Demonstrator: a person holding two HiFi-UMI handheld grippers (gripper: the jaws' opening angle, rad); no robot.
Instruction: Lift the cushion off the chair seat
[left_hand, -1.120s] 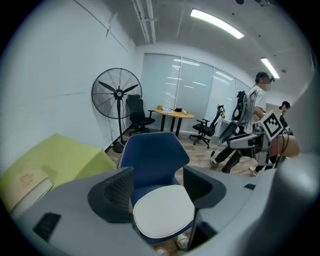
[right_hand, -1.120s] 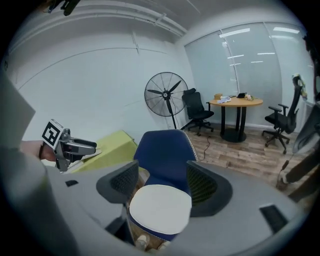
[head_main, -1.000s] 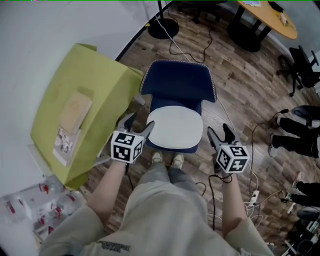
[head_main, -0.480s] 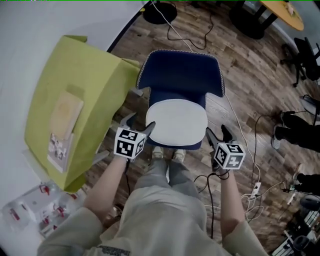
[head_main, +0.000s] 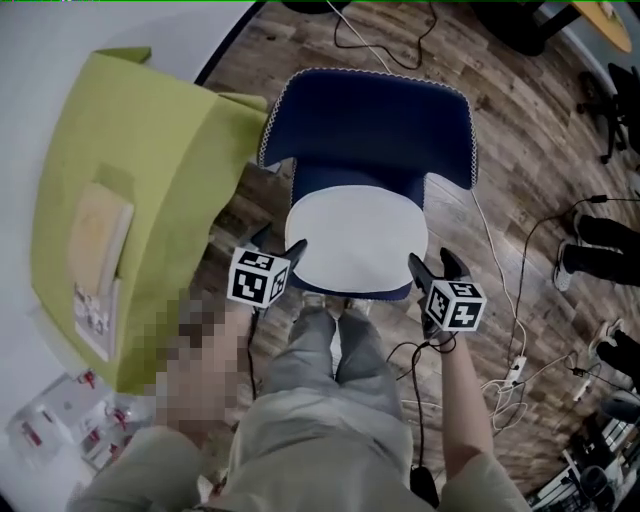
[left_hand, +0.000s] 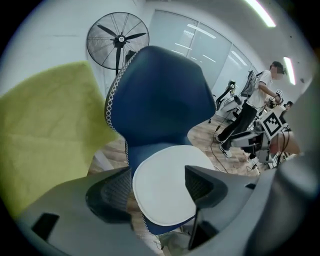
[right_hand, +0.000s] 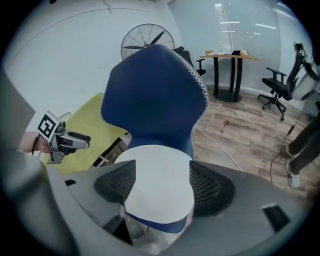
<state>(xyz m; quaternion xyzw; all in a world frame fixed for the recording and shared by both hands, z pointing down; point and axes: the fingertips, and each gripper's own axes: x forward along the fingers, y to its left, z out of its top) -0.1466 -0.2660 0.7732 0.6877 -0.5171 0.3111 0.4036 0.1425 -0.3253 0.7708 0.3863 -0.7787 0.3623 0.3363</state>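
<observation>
A white rounded cushion (head_main: 355, 235) lies flat on the seat of a dark blue chair (head_main: 370, 120) with white edge stitching. My left gripper (head_main: 278, 245) hangs open just off the cushion's front left edge. My right gripper (head_main: 435, 265) is off the front right edge, its jaws opening. Neither touches the cushion. In the left gripper view the cushion (left_hand: 165, 185) shows beyond the gap of the left gripper (left_hand: 159, 189), with nothing between the pads. The right gripper view frames the cushion (right_hand: 160, 175) the same way past the right gripper (right_hand: 162, 184).
A yellow-green armchair (head_main: 130, 170) stands close on the chair's left, a booklet (head_main: 95, 240) lying on it. Cables (head_main: 500, 300) trail over the wooden floor on the right. A standing fan (left_hand: 117, 37) is behind the chair. A person (left_hand: 250, 110) stands farther off.
Both grippers have come down to the front corners of the seat, and their jaws stand a little wider. The chair fills more of the head view.
</observation>
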